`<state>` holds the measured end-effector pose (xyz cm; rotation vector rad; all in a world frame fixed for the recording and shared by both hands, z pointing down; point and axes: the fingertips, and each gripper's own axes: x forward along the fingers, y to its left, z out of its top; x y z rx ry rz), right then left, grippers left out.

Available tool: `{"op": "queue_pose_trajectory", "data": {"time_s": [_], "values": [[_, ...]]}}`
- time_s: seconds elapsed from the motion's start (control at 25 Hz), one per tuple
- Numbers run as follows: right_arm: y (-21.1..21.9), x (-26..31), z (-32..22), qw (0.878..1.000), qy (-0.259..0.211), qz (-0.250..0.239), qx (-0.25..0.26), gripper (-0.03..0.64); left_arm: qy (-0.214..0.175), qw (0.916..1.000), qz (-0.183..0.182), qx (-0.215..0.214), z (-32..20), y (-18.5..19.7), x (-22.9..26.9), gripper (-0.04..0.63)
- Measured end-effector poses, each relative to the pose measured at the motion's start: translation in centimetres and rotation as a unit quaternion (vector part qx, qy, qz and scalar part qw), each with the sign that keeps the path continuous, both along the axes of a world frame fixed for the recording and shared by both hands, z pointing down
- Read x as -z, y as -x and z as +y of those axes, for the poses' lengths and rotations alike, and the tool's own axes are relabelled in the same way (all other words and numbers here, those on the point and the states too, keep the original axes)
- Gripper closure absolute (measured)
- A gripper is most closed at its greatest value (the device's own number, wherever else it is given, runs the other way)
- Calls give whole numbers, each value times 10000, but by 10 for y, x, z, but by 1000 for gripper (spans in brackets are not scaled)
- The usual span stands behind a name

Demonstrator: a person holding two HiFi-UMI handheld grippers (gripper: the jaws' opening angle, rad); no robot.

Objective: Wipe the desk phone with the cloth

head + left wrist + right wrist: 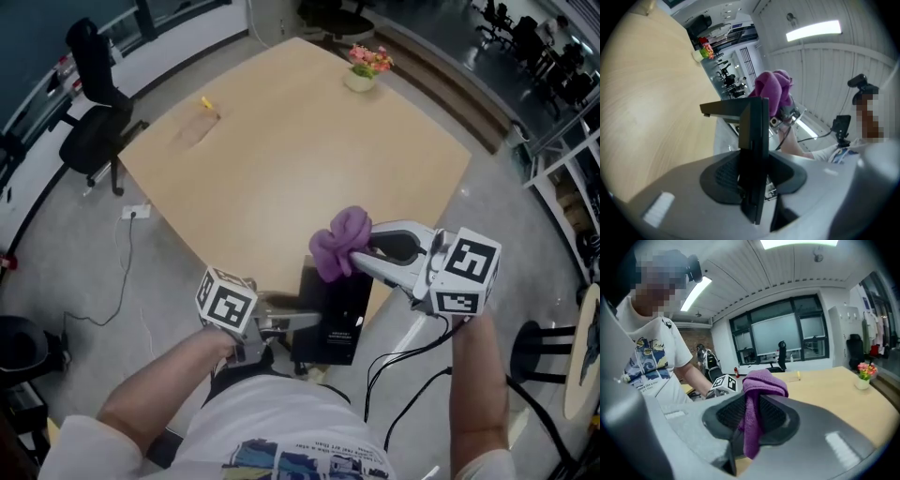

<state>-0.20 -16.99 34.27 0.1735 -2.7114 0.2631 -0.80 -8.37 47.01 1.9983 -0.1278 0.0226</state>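
Cloth (339,242) by phone (333,317), nr table (281,159) edge

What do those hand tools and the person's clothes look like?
The left hand-held gripper and the right hand-held gripper are light grey, each with two jaws lined with dark ribbed pads and a white cube bearing black square markers. Black cables trail from the right one. The person wears a white short-sleeved T-shirt with a printed picture.

Right gripper (751,427) clamped on purple cloth (757,401), wooden table (834,390) behind
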Motion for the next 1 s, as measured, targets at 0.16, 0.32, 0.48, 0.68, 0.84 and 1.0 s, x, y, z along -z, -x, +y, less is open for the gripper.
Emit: {"op": "queue_pose_trajectory", "data": {"time_s": [0.16, 0.32, 0.48, 0.68, 0.84, 1.0], "values": [[25, -35, 2, 9966, 433, 317, 627, 529, 47, 9999, 5, -95, 5, 5, 1, 420], [29, -67, -10, 9940, 609, 637, 650, 529, 53, 9998, -13, -202, 7, 5, 2, 420], [26, -93, -26, 9916, 636, 1047, 410, 529, 100, 9996, 120, -244, 6, 8, 9, 420], [2, -97, -45, 9936, 568, 943, -258, 529, 106, 9992, 223, -316, 8, 8, 12, 420], [-13, -45, -43, 9976, 386, 214, -538, 529, 136, 9993, 207, -290, 3, 16, 8, 420], [-27, -7, -19, 9979, 273, -282, -512, 529, 140, 9994, 164, -278, -2, 19, 5, 420]]}}
